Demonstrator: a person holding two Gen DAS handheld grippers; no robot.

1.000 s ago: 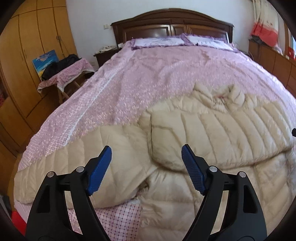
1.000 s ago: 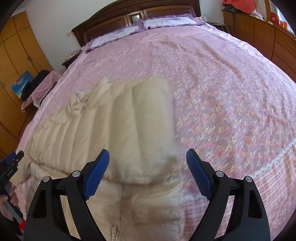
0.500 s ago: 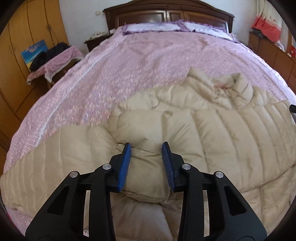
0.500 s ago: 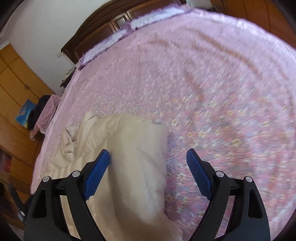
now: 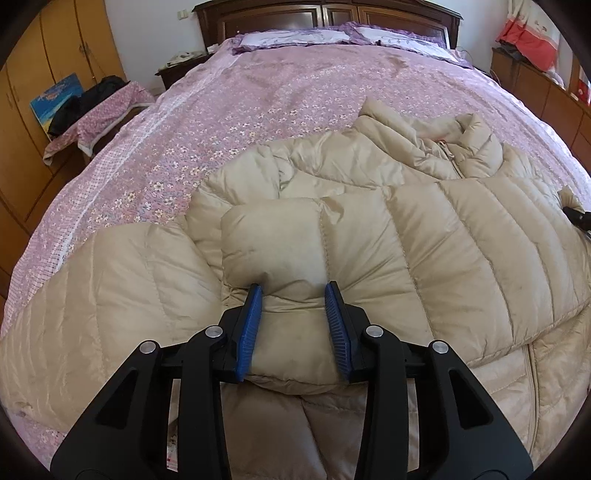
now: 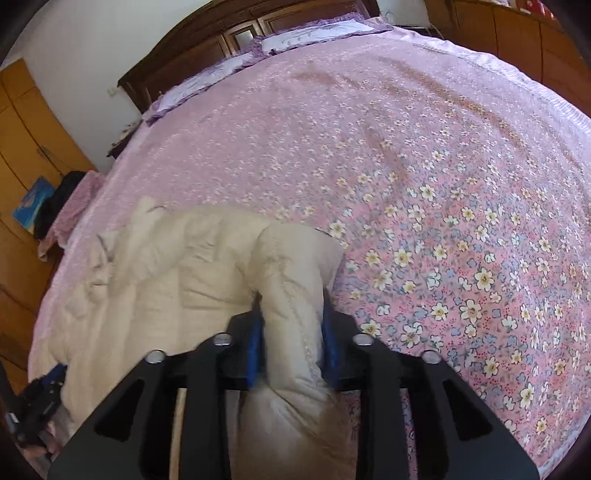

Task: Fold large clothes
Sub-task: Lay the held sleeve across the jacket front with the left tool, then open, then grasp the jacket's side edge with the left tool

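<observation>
Nearest in the left wrist view, the left claw [image 5: 293,295] has its blue pads [image 5: 249,328] pressed into a bunched fold of the beige puffer jacket [image 5: 424,236]; the fold bulges between them, and the jaws are easing open slightly while the fabric remains pinched. In the right wrist view, the right claw [image 6: 291,299] has a thick roll of the same jacket [image 6: 207,266] between its blue pads [image 6: 255,347], which press in on both sides as the jaws are closing; this part of the picture is blurred. The jacket lies spread across the near end of the bed [image 5: 295,96], on a pink bedspread [image 6: 424,166] printed with small flowers. A quilted sleeve is folded across the jacket's body, and the left claw grips its cuff end. Below it the front zipper [image 5: 532,373] runs toward the near edge. Further off, the puffy collar [image 5: 461,144] stands crumpled with the zipper parted at the neck. Beyond the jacket the bedspread is bare up to two pale purple-frilled pillows [image 5: 295,37] against a dark wooden headboard [image 5: 325,14]. To the left of the bed stands a small stand draped with pink cloth [image 5: 99,110] with dark clothing on it, a blue picture [image 5: 55,99] leaning behind, and orange wooden wardrobes [image 5: 48,48] along the wall. At the far right, a low wooden cabinet [image 5: 532,85] carries a red and white cloth [image 5: 528,37].
</observation>
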